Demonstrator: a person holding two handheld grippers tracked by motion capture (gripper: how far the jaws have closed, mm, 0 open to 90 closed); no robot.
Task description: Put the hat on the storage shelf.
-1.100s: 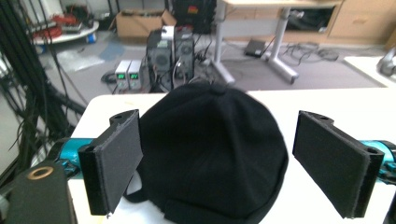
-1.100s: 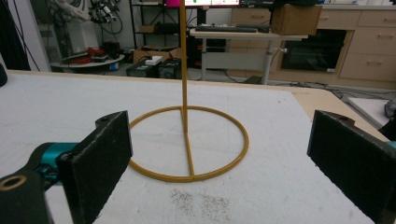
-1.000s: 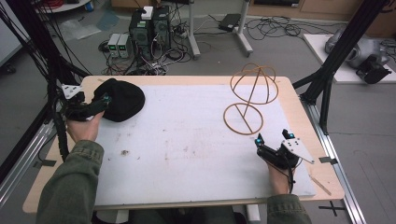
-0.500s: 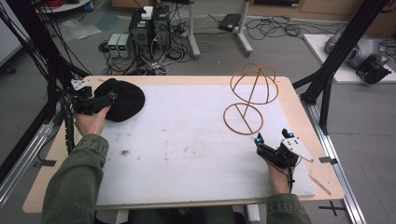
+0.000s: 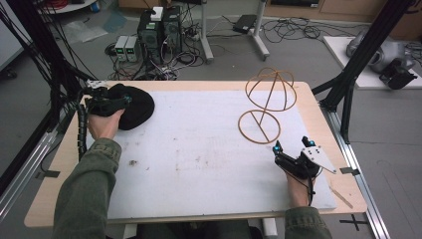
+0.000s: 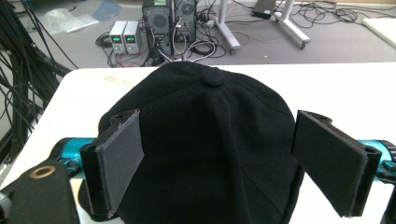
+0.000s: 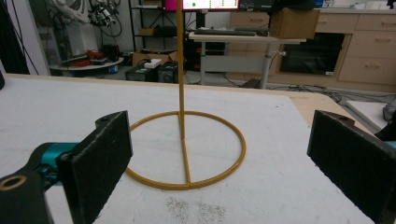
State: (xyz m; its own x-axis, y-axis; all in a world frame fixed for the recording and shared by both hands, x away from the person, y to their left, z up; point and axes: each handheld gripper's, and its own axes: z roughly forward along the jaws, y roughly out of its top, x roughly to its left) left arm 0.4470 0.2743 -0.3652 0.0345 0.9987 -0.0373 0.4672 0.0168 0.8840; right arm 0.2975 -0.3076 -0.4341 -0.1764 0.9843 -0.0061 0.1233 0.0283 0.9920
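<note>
The cap [image 5: 130,105] is seen at the far left corner of the worktop [image 5: 199,144], on the white mat; against the earlier frames it has kept its place, while the left tool [image 5: 117,102] has been brought further up onto its near edge. In the left gripper view the cap [image 6: 210,140] is shown as plain black cloth, domed, with stitched panels meeting at a button on top; it lies between the two pads, which are spread wide to either side and are not closed on it. Whether the pads touch the cloth cannot be told. No brand or writing can be read on the cap. The right tool [image 5: 291,152] is held near the right front of the worktop, unchanged from the earlier frames, its jaws set wide with nothing between them. Just beyond it the wire stand [image 5: 266,107] is placed upright, its ring base [image 7: 187,149] flat on the mat and its rounded wire head raised above on a thin post.
</note>
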